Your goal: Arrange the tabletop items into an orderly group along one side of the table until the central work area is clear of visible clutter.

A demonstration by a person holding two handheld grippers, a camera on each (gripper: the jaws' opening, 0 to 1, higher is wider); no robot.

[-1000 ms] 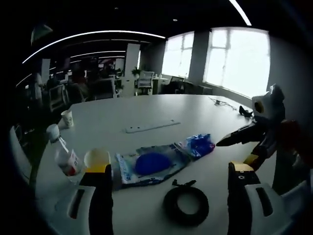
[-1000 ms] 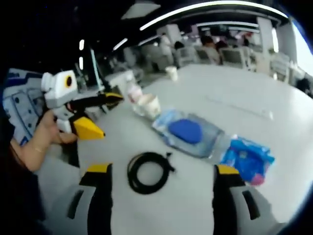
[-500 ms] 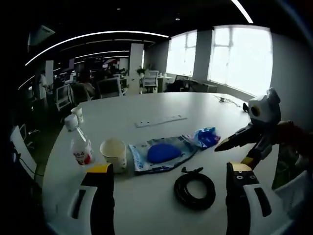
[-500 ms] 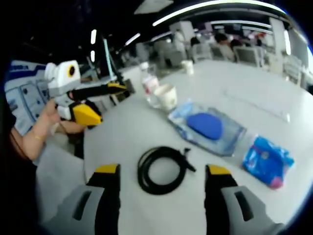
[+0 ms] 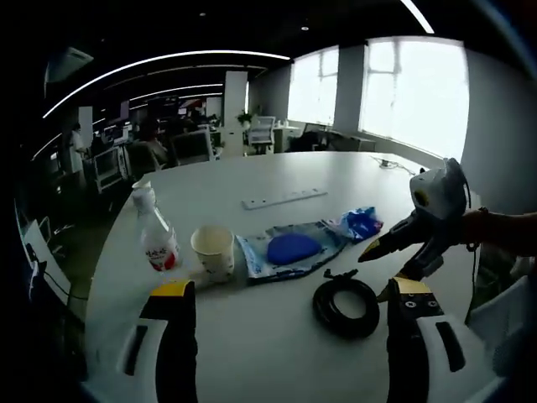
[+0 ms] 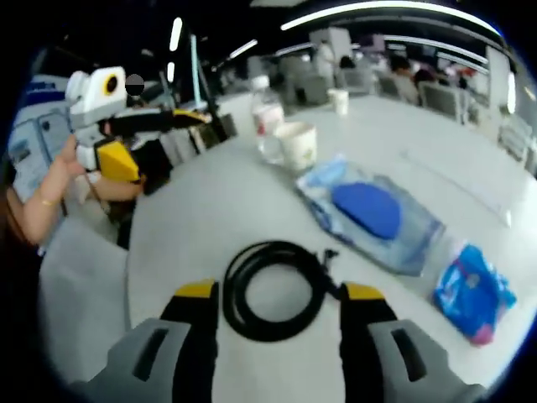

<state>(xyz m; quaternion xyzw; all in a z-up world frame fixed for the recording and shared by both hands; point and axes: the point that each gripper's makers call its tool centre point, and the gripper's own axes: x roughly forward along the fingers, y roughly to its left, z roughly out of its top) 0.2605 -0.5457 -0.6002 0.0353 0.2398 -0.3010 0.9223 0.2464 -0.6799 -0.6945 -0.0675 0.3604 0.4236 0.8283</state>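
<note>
Table (image 5: 277, 336), white, round. One cable coil (image 6: 273, 290), between the right tool's (image 6: 279, 295) spread, unclenched jaws. One clear pouch (image 5: 289, 252), contents blurred. One blue packet (image 5: 362, 224). One bottle (image 5: 156, 239), two cups (image 5: 213, 250), the far one (image 6: 339, 100) blurred. Left tool (image 5: 285, 294): released, holding nothing.
</note>
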